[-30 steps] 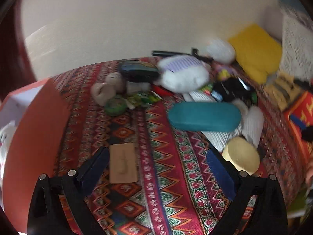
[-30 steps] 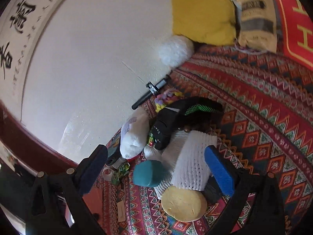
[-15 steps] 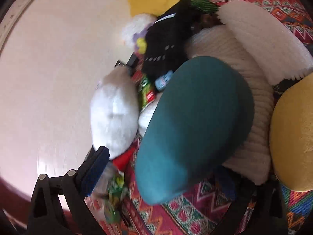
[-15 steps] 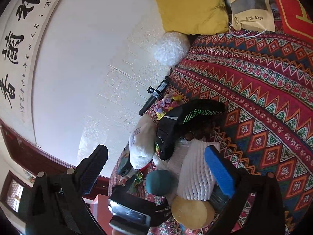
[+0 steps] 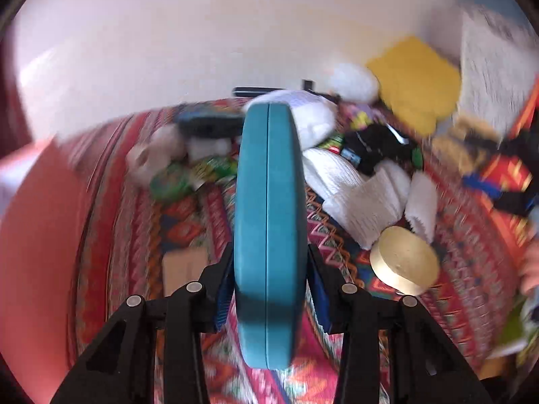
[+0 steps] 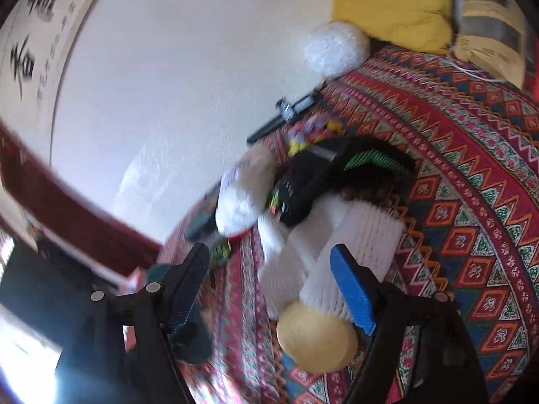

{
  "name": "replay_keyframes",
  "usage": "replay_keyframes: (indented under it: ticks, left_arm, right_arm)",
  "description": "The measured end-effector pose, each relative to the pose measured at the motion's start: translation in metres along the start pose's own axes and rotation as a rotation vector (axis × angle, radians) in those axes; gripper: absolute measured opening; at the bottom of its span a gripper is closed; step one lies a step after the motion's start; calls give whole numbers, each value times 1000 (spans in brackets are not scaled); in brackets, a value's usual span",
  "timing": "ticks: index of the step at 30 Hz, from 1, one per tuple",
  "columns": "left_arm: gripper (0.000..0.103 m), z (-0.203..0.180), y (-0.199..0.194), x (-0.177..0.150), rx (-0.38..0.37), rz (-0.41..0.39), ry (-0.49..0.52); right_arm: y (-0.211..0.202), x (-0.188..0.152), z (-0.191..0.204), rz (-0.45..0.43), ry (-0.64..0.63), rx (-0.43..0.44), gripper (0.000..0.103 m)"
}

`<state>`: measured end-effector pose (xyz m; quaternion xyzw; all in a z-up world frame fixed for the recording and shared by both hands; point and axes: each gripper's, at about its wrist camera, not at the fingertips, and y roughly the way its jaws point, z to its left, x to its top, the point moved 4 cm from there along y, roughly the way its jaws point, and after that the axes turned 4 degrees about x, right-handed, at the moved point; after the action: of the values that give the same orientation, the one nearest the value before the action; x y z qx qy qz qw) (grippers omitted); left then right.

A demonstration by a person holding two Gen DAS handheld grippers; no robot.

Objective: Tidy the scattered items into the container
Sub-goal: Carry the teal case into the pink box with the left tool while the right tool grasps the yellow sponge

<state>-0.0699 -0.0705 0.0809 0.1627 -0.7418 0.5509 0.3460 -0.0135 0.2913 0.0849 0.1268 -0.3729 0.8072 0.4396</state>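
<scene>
My left gripper (image 5: 269,289) is shut on a teal glasses case (image 5: 269,222) and holds it on edge above the patterned cloth (image 5: 337,245). The orange-red container (image 5: 37,235) stands at the left. My right gripper (image 6: 269,282) is open and empty, hovering over white foam netting (image 6: 357,242) and a round yellow disc (image 6: 316,340). The teal case also shows in the right wrist view (image 6: 192,340), behind the left finger. The disc shows in the left wrist view (image 5: 404,262) too.
A scattered pile lies on the cloth: a white plush (image 5: 310,118), a black glove (image 5: 377,148), green packets (image 5: 188,178), a beige card (image 5: 185,269), a yellow cushion (image 5: 417,80) by the wall. A black rod (image 6: 286,114) lies at the wall.
My left gripper closed on the teal case and lifted it off the pile, back toward the container side. My right gripper stayed open and moved lower, closer to the netting and disc.
</scene>
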Motion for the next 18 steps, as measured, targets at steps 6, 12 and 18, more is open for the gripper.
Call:
replay_keyframes:
  ticks: [6, 12, 18]
  left_arm:
    - [36, 58, -83, 12, -82, -136, -228]
    - [36, 138, -139, 19, -18, -254, -323]
    - [37, 227, -165, 9, 37, -291, -495]
  right_arm:
    - [56, -57, 23, 247, -305, -197, 85]
    - [98, -105, 10, 439, -612, -492, 93]
    - [117, -120, 5, 487, -696, -585, 97]
